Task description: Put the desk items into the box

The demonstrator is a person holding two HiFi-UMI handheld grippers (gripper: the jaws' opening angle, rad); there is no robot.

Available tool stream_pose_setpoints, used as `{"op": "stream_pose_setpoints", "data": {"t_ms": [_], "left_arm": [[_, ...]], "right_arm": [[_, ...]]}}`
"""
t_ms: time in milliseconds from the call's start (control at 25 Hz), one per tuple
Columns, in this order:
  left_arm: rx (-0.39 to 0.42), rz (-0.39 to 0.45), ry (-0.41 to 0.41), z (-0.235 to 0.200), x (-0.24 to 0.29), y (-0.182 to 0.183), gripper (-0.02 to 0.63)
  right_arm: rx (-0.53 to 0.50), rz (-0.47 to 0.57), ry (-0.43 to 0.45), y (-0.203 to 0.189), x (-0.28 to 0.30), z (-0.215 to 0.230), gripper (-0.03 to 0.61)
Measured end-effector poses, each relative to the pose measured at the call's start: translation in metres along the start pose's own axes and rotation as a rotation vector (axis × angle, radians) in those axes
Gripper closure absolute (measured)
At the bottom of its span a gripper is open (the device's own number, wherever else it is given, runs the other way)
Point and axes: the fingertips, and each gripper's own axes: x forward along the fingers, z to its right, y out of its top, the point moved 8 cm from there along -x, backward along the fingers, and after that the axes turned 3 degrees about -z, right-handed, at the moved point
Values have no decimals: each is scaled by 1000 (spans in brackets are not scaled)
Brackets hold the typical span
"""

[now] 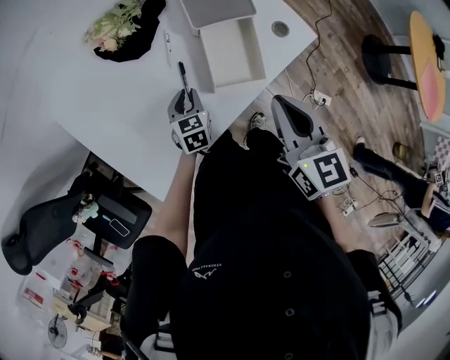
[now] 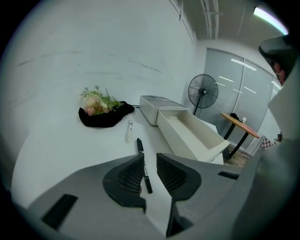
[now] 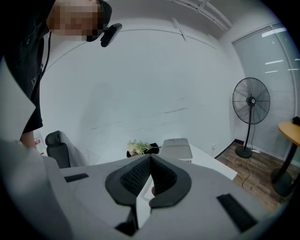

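Note:
A black pen (image 1: 183, 74) lies on the white desk (image 1: 105, 98), just in front of an open white box (image 1: 233, 53). My left gripper (image 1: 185, 96) is low over the pen's near end. In the left gripper view the black pen (image 2: 143, 164) runs between the two parted jaws of the left gripper (image 2: 150, 158), close to the left pad, with a gap on the right. A white pen (image 2: 129, 131) lies further off. My right gripper (image 1: 280, 102) hangs beyond the desk's edge over the floor; its jaws (image 3: 150, 160) meet at the tips with nothing in them.
The box's lid (image 1: 215, 11) lies behind the box (image 2: 187, 133). A bunch of flowers (image 1: 114, 25) rests on a black cloth at the desk's far left. A standing fan (image 2: 202, 92), a round wooden table (image 1: 427, 60) and a black office chair (image 1: 49, 225) stand around the desk.

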Motion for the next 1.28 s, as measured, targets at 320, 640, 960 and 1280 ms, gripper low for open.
{"op": "stream_pose_setpoints", "data": {"t_ms": [320,640,960,1280], "left_arm": [[-55,-84,35,-7,26,-7,529],[-93,-146,54,-12,42,-12,529],[-82,-168,76,-15,44,-16,559],[-71,-149,79,-15,44,-18,568]], "right_arm": [[13,-11,-15,0,5,2,580],[28,-9,-42,-1,4,8,580],[39,-7,-44,-3,1,8,580],[39,3,-31,-6,-7,6,580]]}}
